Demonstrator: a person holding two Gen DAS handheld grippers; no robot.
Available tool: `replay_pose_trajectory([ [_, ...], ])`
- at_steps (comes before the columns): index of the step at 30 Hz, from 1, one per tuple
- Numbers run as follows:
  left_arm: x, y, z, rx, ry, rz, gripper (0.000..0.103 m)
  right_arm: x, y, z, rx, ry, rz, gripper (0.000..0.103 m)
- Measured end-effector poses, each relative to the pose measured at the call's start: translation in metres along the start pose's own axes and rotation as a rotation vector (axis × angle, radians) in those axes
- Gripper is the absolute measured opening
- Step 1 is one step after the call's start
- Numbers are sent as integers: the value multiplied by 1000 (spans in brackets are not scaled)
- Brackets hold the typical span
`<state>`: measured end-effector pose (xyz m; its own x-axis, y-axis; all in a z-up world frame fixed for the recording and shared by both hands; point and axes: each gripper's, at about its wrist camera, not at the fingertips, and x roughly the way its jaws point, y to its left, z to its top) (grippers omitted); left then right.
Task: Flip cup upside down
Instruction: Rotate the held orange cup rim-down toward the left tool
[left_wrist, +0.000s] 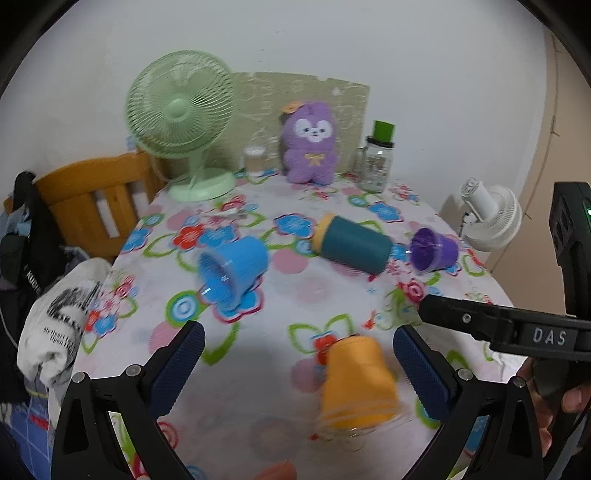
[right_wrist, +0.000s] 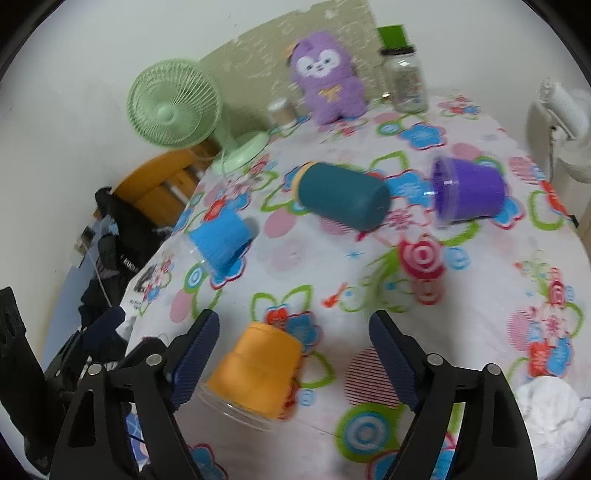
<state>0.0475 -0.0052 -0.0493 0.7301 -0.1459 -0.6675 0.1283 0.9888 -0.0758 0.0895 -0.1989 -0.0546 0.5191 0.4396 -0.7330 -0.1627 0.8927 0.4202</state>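
Cups all tipped on sides: orange cup near, blue cup left, teal cup, purple cup far right, insides unclear. Left gripper & right gripper both wide open, holding nothing.

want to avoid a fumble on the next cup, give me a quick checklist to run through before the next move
1. Both tools open and empty: ok. The left tool and right tool stand wide apart, holding nothing.
2. Orange cup already mouth down: ok, rim on the tablecloth.
3. Cups left to flip: not ok. The blue cup, teal cup and purple cup lie on their sides.
4. Clear approach to the blue cup: ok, nothing lies beside it.
5. Teal and purple cups apart: cannot tell, they lie very close.
6. Picture sharp enough to aim: not ok, motion blur.
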Motion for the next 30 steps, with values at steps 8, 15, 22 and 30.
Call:
replay_pose_trajectory([
  [8, 16, -36, 12, 56, 19, -40, 103, -18, -46, -5, 79, -25, -36, 88],
  [15, 45, -45, 8, 39, 113, -58, 103, -15, -63, -15, 96, -3, -43, 88],
  [22, 66, -50, -4, 46, 202, -29, 103, -7, -67, -20, 106, 8, -23, 88],
  [30, 75, -43, -12, 12, 255, -27, 103, -4, -67, -22, 110, 10, -12, 88],
])
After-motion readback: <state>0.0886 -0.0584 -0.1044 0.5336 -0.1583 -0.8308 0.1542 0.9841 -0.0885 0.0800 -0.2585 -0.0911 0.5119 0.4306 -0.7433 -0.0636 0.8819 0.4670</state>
